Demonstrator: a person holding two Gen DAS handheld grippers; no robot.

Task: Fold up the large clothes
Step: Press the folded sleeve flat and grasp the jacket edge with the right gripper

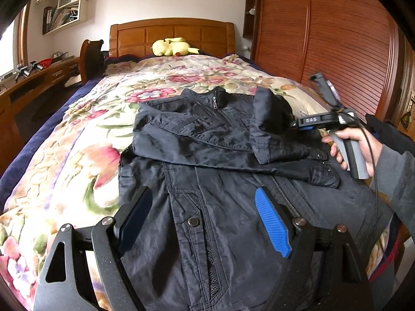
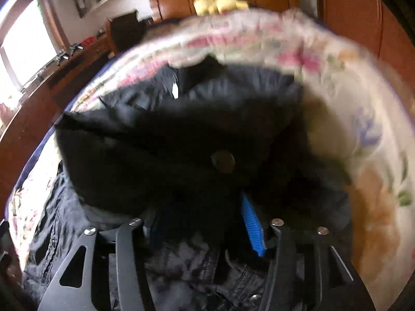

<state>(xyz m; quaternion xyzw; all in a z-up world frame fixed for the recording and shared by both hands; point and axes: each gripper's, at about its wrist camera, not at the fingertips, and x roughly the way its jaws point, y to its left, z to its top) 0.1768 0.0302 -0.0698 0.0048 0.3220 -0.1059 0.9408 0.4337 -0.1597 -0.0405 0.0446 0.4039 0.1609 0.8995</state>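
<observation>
Jacket (image 1: 220,155) on quilt (image 1: 85,155), plush toy (image 1: 172,47) behind, before headboard (image 1: 171,35).

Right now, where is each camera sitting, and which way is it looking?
Left wrist: on the left gripper, looking up the bed over the black jacket; shows the right hand.
Right wrist: on the right gripper, close above the jacket's folded sleeve, blurred.
Both share the jacket, bed and yellow plush toy.

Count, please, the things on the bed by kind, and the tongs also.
Dark jacket: 1
Yellow plush toy: 1
Floral quilt: 1
Tongs: 2, the left tongs open above the jacket, the right tongs with a fold of the jacket between them; the picture is too blurred to tell if they press it.
Total: 5
</observation>
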